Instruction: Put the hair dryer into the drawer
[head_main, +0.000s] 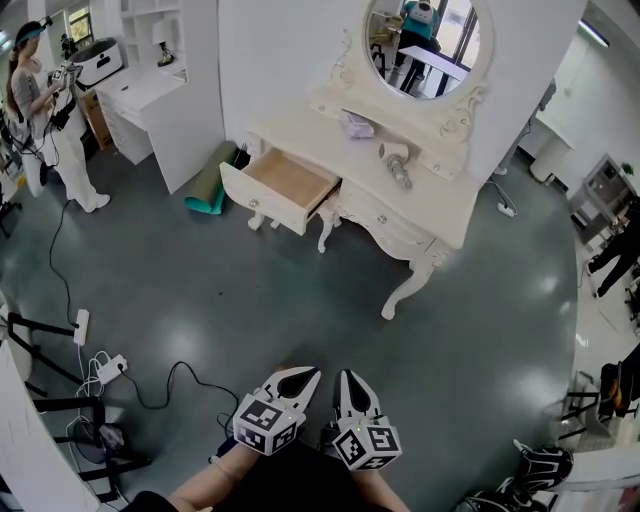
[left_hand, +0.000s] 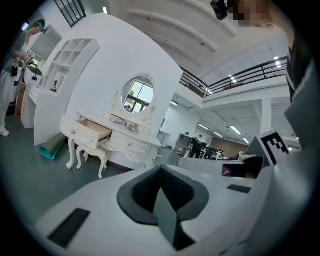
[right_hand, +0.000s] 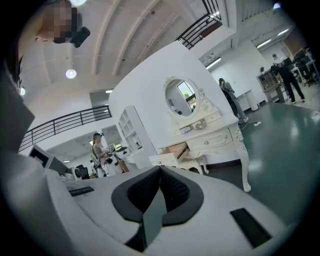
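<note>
The pale hair dryer lies on top of the white dressing table, in front of its oval mirror. In the left gripper view the hair dryer shows only as a small shape. The table's left drawer stands pulled open, its wooden inside bare. The same drawer shows in the left gripper view, and the drawer shows again in the right gripper view. Both grippers are low in the head view, far from the table across the floor. My left gripper and right gripper are shut on nothing, side by side, pointing toward the table.
A person stands at the far left by a white shelf desk. A green rolled mat leans beside the drawer. Cables and a power strip lie on the floor at the left, near black stands. Dark bags sit at the bottom right.
</note>
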